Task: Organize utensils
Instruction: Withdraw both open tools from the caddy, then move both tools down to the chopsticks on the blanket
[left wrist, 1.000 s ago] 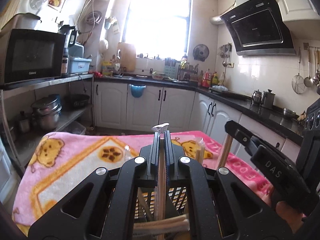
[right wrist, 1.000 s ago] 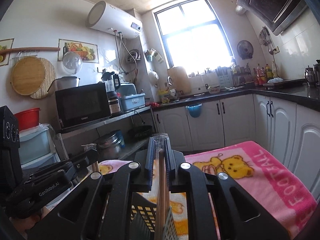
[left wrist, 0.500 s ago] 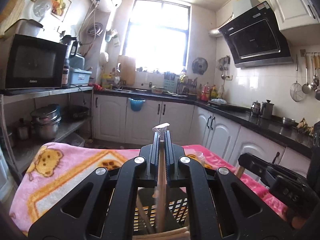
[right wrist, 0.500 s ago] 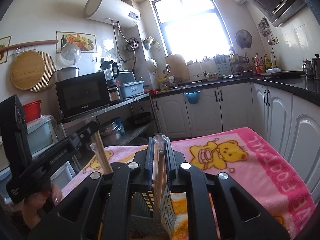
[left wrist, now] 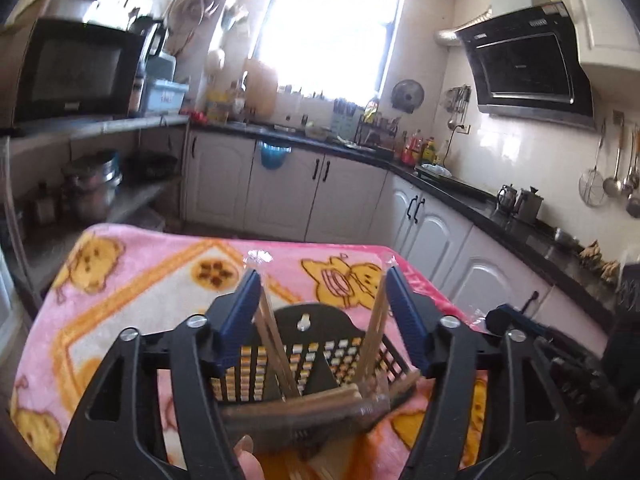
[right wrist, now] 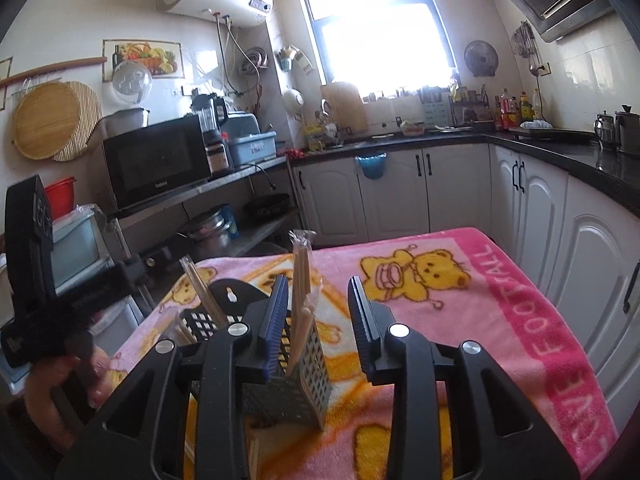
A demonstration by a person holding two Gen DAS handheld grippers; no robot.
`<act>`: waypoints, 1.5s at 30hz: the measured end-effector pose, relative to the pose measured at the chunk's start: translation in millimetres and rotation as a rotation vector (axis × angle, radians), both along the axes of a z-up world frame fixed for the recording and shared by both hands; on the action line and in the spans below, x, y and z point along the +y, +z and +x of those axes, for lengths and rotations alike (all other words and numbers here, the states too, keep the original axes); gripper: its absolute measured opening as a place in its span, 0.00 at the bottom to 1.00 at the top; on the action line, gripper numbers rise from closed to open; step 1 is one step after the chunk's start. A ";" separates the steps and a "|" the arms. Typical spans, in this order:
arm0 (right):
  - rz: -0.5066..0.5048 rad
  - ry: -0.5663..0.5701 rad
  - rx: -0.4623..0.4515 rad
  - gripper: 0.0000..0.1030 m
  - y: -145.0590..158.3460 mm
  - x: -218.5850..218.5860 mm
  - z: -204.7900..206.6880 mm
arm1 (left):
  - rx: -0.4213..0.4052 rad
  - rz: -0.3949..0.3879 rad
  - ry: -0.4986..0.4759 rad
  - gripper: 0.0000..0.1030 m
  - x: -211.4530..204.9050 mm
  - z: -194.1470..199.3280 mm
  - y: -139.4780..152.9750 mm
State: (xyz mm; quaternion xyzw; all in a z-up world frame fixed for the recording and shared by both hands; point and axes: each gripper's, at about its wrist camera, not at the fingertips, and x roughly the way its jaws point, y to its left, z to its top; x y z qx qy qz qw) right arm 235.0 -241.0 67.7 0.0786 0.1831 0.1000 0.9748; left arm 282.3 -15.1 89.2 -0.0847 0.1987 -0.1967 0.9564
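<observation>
Wrapped chopsticks (right wrist: 301, 280) stand nearly upright, tips down, in a black slotted basket (right wrist: 308, 364) on the pink blanket (right wrist: 520, 320). Both the left gripper (left wrist: 320, 312) and right gripper (right wrist: 320, 320), jaws just opened, hold nothing.

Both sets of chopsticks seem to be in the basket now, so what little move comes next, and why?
Probably draw both hand-held grippers back and up. The left hand-held gripper and right hand-held gripper have just been opening, and the wrapped chopsticks lean loose in the black basket, so nothing remains to hold.
</observation>
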 end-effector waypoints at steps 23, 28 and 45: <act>-0.066 0.061 0.082 0.61 -12.5 -5.5 -59.1 | 0.077 -0.014 -0.029 0.90 16.5 -91.7 -10.1; -0.053 0.068 0.102 0.62 -21.2 -7.7 -65.5 | 0.117 -0.007 -0.036 0.90 18.8 -98.3 -24.1; -0.112 0.147 0.168 0.69 -45.0 5.2 -72.6 | 0.223 0.010 -0.006 0.90 26.2 -109.3 -60.7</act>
